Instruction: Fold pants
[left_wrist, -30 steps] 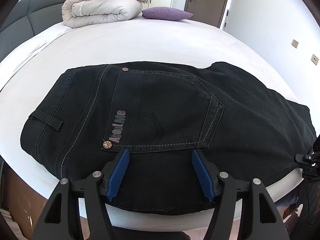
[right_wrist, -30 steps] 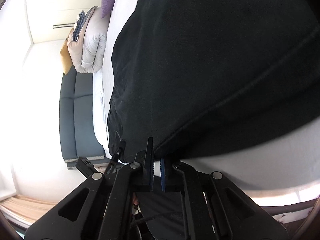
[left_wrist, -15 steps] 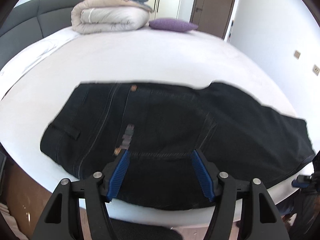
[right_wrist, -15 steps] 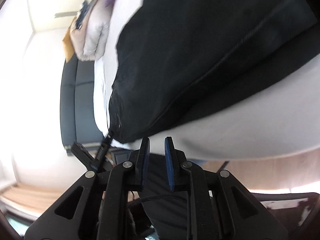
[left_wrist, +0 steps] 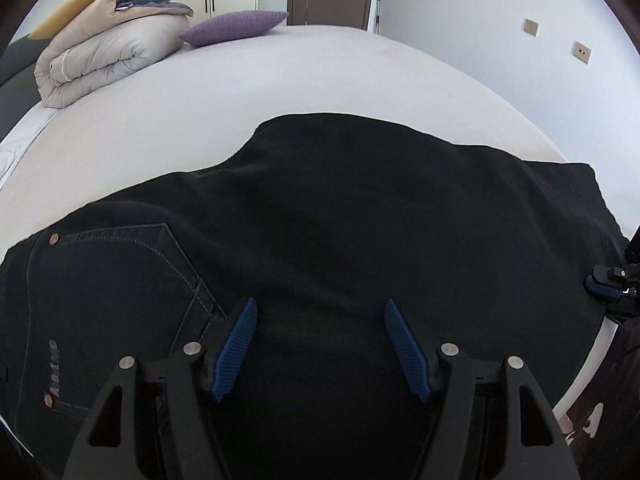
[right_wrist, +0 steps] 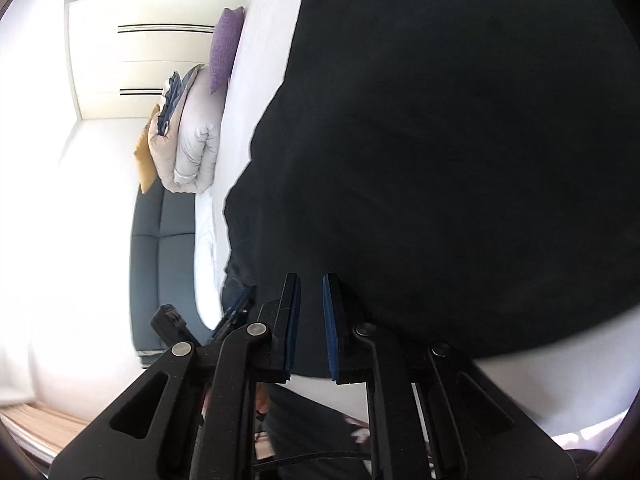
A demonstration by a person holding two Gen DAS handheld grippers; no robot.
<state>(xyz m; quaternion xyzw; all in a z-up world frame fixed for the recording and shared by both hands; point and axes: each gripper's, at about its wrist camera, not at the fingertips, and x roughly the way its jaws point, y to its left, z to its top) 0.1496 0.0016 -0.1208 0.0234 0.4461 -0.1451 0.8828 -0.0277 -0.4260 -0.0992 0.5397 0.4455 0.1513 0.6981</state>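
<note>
1. Bedroom setting: a white bed carries a rolled duvet and a purple pillow at its far end, with wardrobe doors and a dark door behind.
2. Black denim pants lie flat across the near part of the bed, already doubled lengthwise it seems; a stitched back pocket shows at the left, the leg end at the right.
3. Left gripper hovers over the cloth with its jaws well apart, nothing between them.
4. Right gripper sits at the near edge of the leg; its jaws have just been closing and now stand nearly together, with dark cloth between the pads, though a firm pinch cannot be confirmed.
5. Denim of this kind is judged fairly heavy, limp yet thick, not slippery and not fragile; it sags when lifted.
6. Best holds are likely the hem edge and the waistband, pinching all layers together so none slides.
</note>
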